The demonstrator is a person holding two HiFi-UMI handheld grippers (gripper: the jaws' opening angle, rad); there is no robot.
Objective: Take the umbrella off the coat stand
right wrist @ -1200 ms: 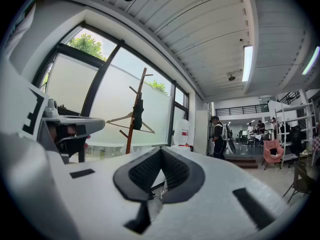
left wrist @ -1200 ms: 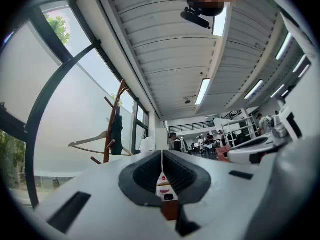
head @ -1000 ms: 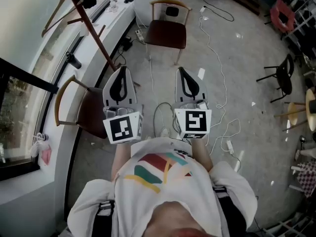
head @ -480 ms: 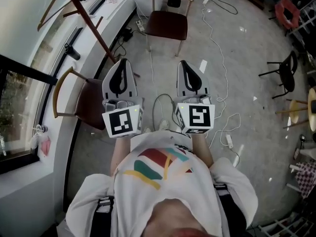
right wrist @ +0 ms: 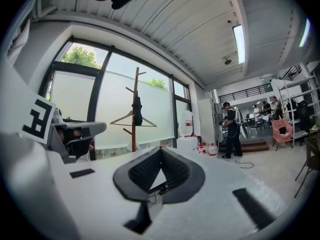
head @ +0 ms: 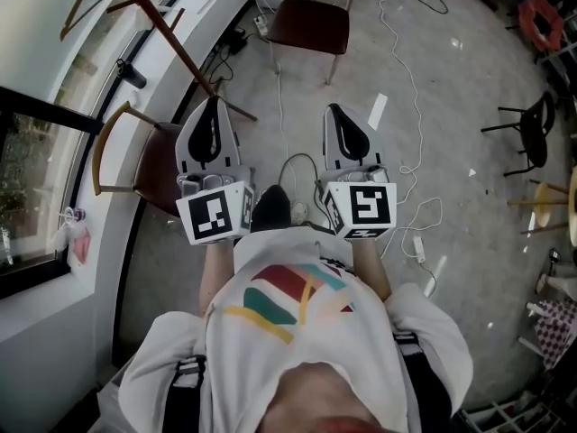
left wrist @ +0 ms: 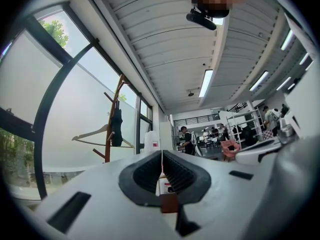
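We see a big open workshop hall: tall windows (right wrist: 75,109), ceiling strip lights (right wrist: 239,43), metal shelves (left wrist: 243,126), cables (head: 416,88) across the concrete floor (head: 460,197).

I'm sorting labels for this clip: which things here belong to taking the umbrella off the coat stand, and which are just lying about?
Job in hand: umbrella, coat stand, left claw, right claw.

Lying about: wooden hanger, brown chair, water jugs, standing person.
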